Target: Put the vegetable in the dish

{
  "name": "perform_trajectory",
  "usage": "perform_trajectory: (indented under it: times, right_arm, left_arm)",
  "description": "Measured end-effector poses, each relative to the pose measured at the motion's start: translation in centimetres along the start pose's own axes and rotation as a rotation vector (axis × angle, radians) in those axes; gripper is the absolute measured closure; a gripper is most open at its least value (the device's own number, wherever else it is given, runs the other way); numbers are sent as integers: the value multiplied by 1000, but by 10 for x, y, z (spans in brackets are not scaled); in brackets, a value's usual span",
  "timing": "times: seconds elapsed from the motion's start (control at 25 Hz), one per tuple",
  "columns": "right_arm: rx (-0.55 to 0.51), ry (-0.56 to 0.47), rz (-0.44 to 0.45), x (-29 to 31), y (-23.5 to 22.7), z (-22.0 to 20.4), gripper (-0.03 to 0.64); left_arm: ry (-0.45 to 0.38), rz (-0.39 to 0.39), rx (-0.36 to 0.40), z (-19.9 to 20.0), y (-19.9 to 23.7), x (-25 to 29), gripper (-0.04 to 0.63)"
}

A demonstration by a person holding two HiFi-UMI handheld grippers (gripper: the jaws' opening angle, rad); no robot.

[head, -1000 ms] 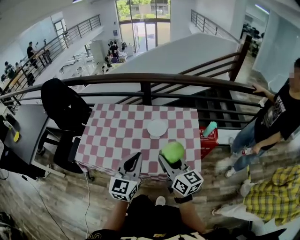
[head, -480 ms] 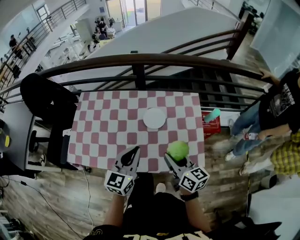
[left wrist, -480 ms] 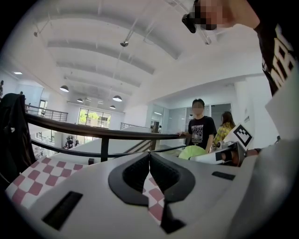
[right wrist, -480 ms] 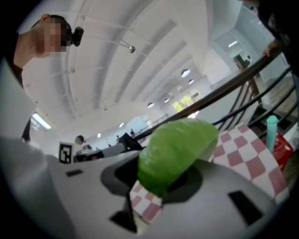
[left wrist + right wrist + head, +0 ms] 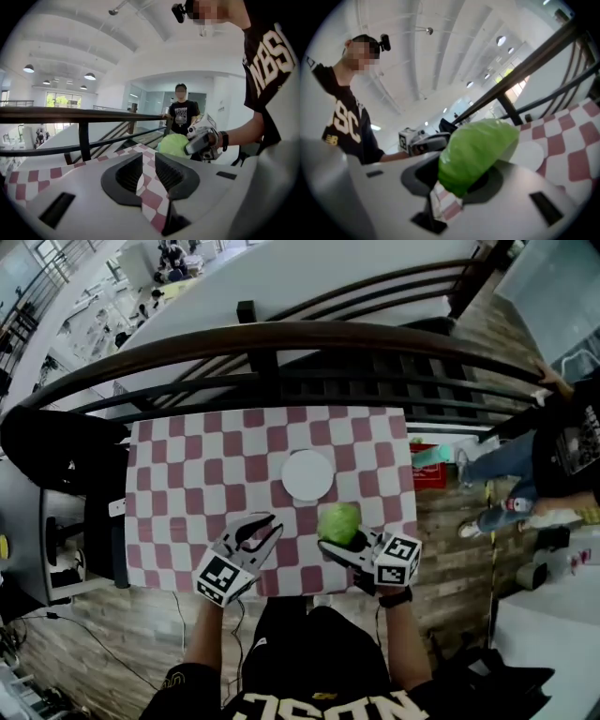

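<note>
A round green leafy vegetable (image 5: pixel 339 521) hangs over the checkered table's near right part, just below the white dish (image 5: pixel 307 474). My right gripper (image 5: pixel 336 538) is shut on it; in the right gripper view the vegetable (image 5: pixel 478 150) fills the jaws, and the dish (image 5: pixel 527 152) lies just beyond. My left gripper (image 5: pixel 261 524) hovers over the near edge, left of the vegetable. Its jaws are opening, with a narrow gap and nothing between them (image 5: pixel 148 159). The left gripper view shows the vegetable (image 5: pixel 176 144) held in the other gripper.
The red-and-white checkered table (image 5: pixel 187 474) stands against a dark railing (image 5: pixel 281 338) above a stairwell. A red crate (image 5: pixel 429 474) sits on the floor at its right edge, with a person (image 5: pixel 562 446) standing beyond it. A black chair (image 5: pixel 47 442) is at the left.
Both grippers have moved forward over the table. The vegetable has travelled closer to the dish. The left gripper's jaws have parted slightly.
</note>
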State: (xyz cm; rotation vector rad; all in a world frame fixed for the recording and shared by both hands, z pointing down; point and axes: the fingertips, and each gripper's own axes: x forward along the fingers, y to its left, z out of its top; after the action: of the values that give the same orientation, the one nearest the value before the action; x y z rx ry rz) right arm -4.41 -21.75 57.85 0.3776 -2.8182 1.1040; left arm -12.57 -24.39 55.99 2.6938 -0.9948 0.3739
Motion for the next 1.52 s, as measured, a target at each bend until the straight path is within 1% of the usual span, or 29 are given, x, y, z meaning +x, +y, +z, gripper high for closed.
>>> perform_trajectory:
  times: [0.08,0.12,0.16,0.24,0.28,0.32,0.36,0.44,0.52,0.6,0.72,0.84,0.88,0.96,1.0,1.08,1.16,1.24,1.32,1.36,1.44,1.52]
  right_arm:
    - [63,-6,87,14,-10,5,483]
    - [94,-15,127,20,-14,7,483]
    - [121,-25,169,25,-17,10,485]
    - [175,-44,268,34,-19,15,483]
    - [206,-55,323,38,-18,18,483]
    - [236,-66,376,42,-18,21,483]
    - [263,-75,424,46,-18,24,483]
    - [300,-87,506,53,-17,29,483]
    - [322,-90,575,58,-14,32,485]
    - [339,-90,636,63,-12,35,483]
    - [347,-77,709,69,-7,37,483]
    - [333,-49,772,70,0,35,483]
    - [332,-43,788,69,0,34,483]
    - [336,-50,802,68,-2,35,483]
    - [331,-55,796,68,-4,35,483]
    - [293,-39,752,69,-12,31,477]
    - [232,22,661,68,-26,17,433]
    - [188,83,513,61,-53,3,374]
    - [136,96,326,47,-90,0,353]
    - [103,69,227,38,-108,5,353]
    - [47,-34,39,19,-140,25,353]
    - [7,-132,-96,1,-158,43,353]
  left_arm:
    - [50,-87,54,-10,8,14,466]
    - [70,-142,72,-14,8,21,423]
    - [90,-203,87,-18,7,27,362]
    - [141,-329,121,-26,2,36,288]
    - [167,-387,129,-29,-1,40,247]
    - [183,-436,127,-30,-3,44,193]
    - [185,-475,119,-28,-4,47,140]
    - [164,-526,111,-20,-5,53,81]
    - [146,-549,141,-12,-4,60,60]
    - [137,-561,196,-8,-2,65,60]
    - [153,-591,255,-15,0,69,61]
    - [181,-647,252,-19,-5,69,63]
    - [194,-653,243,-20,-7,69,74]
    - [220,-633,230,-21,-6,72,82]
    - [234,-619,227,-23,-4,75,83]
    - [263,-603,219,-29,-2,82,84]
    - [296,-596,214,-37,0,90,86]
    - [338,-569,221,-46,8,98,86]
    - [378,-512,203,-55,22,106,86]
    - [398,-473,184,-60,30,111,86]
    - [437,-387,149,-71,44,125,86]
    - [471,-303,132,-84,55,141,86]
